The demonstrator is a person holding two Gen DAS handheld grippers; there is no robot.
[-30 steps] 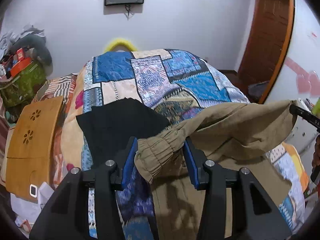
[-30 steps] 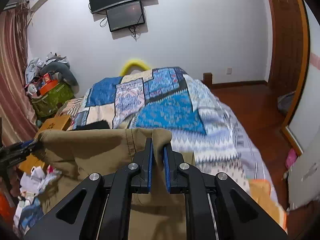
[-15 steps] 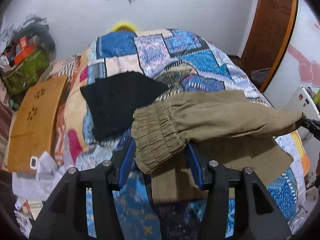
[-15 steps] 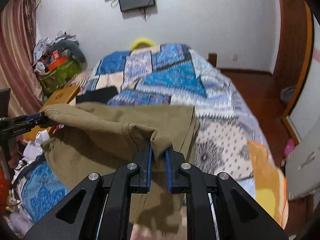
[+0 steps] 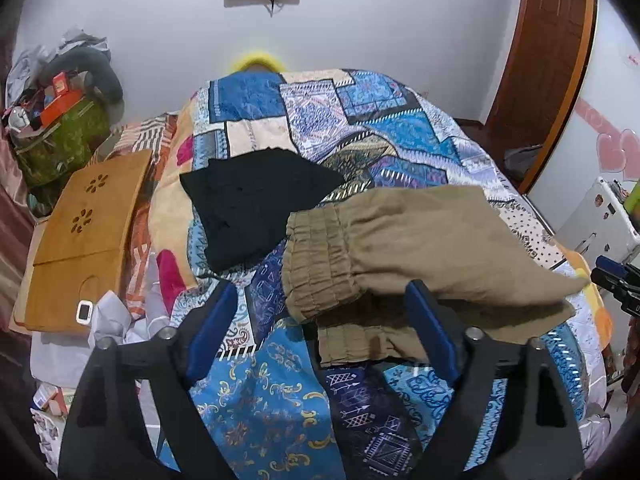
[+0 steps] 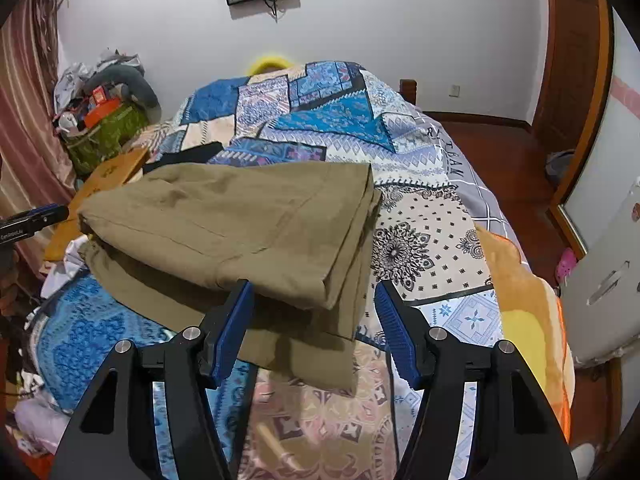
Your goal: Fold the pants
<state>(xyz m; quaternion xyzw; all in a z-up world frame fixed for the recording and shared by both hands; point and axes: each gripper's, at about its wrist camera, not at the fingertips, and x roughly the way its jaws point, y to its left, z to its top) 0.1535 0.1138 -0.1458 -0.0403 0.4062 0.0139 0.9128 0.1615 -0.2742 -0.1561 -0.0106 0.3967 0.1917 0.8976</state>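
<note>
While my left view alone shows elastic cuffs [image 5: 320,264], khaki pants [image 6: 240,232] lie folded, seemingly flat; left gripper [image 5: 320,320] and right gripper [image 6: 316,324] just opened, released, angled downward.

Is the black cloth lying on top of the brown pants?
No, the black cloth lies beside the pants on the quilt.
</note>
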